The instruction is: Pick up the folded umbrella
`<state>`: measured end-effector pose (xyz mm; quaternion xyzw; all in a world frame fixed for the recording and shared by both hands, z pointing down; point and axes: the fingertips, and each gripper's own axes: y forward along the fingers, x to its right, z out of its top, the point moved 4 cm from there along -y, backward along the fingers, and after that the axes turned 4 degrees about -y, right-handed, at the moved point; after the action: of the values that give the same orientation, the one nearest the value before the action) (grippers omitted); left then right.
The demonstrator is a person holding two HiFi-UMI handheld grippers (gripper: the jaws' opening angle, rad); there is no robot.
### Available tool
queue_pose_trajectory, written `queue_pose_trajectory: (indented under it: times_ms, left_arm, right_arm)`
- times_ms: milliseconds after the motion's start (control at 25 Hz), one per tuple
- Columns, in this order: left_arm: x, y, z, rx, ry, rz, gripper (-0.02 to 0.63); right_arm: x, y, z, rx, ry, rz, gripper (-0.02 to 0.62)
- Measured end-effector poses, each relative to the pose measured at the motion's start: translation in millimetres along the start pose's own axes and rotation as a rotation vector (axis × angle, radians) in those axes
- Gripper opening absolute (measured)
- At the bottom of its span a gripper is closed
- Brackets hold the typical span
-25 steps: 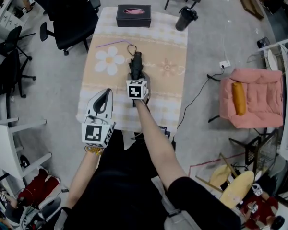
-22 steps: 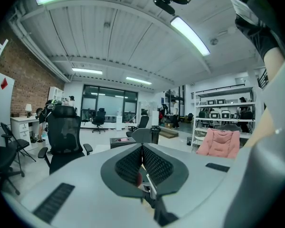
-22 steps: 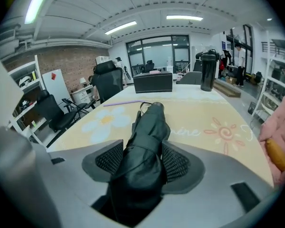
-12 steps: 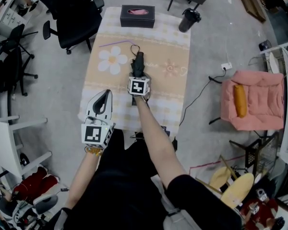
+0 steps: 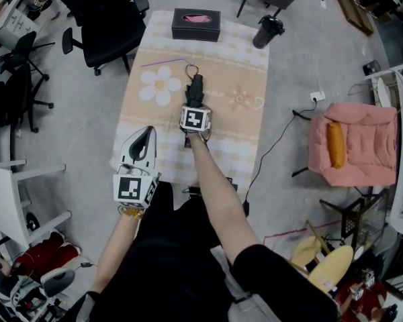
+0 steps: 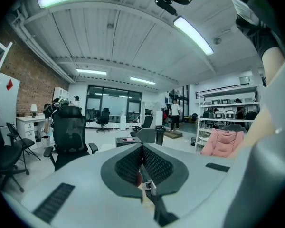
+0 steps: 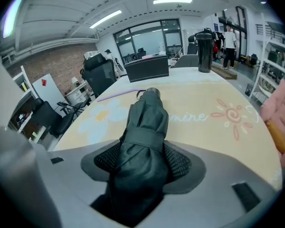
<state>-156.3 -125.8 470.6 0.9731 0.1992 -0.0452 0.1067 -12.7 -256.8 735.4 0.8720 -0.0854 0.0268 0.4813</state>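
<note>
Two hand-held grippers show from the head view, over a surface covered by a checked cloth printed with a daisy and a sun. The folded umbrella lies along the middle of it, wrist loop pointing toward the far end. The right hand-held gripper sits at the umbrella's near end. Its jaws have just been opening and stand spread on either side of the dark cloth, which fills the gap between them. Beyond the umbrella, a thin purple stick lies just past the loop and a black tissue box stands at the far edge. Nothing lies between these and the umbrella. Off the surface are a black bin, a black office chair and a pink armchair. The left hand-held gripper hovers at the near left corner, well apart from the umbrella, jaws pressed together with nothing in them. Only the right gripper view shows the band wrapped round the umbrella; there the box and the bin rise behind it. The left gripper view looks level across the room to the chair and the armchair, and the umbrella does not appear in it.
</note>
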Motion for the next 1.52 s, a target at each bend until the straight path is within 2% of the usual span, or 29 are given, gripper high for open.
queue_pose_trajectory:
  times_ms: [80, 200, 320, 560, 680, 760, 920, 1160, 1320, 1400, 1520]
  left_arm:
    - [1, 0, -1, -0.002, -0.002, -0.001, 0.014]
    - [1, 1, -1, -0.001, -0.001, 0.000, 0.014]
    - [3, 0, 0, 0.004, -0.002, 0.003, 0.014]
    - [4, -2, 1, 0.003, 0.010, 0.007, 0.014]
    - [4, -5, 2, 0.010, 0.011, 0.008, 0.014]
    - [3, -6, 4, 0.011, 0.011, 0.012, 0.014]
    - [3, -7, 4, 0.008, 0.008, 0.018, 0.014]
    - [3, -5, 5, 0.010, 0.011, 0.016, 0.014]
    - [3, -5, 4, 0.012, 0.011, 0.012, 0.014]
    - [5, -4, 4, 0.013, 0.012, 0.008, 0.014]
    - [8, -3, 5, 0.013, 0.013, 0.002, 0.014]
  right_arm:
    - [0, 0, 1, 0.001, -0.001, 0.005, 0.264]
    - [-14, 0, 0, -0.003, 0.038, 0.092, 0.262]
    - [3, -4, -1, -0.004, -0.005, 0.005, 0.261]
    - [5, -4, -5, 0.013, 0.012, 0.018, 0.241]
    - [-2, -2, -6, 0.038, 0.032, 0.069, 0.233]
    - [-2, -3, -4, 0.048, 0.025, 0.070, 0.230]
    - [-18, -5, -8, 0.026, 0.051, 0.165, 0.227]
    - [-9, -10, -9, 0.018, -0.011, 0.109, 0.222]
    - [-16, -12, -14, 0.026, 0.001, 0.172, 0.221]
    - [-15, -16, -11, 0.047, -0.006, 0.177, 0.221]
    - [-7, -25, 4, 0.121, -0.053, 0.138, 0.221]
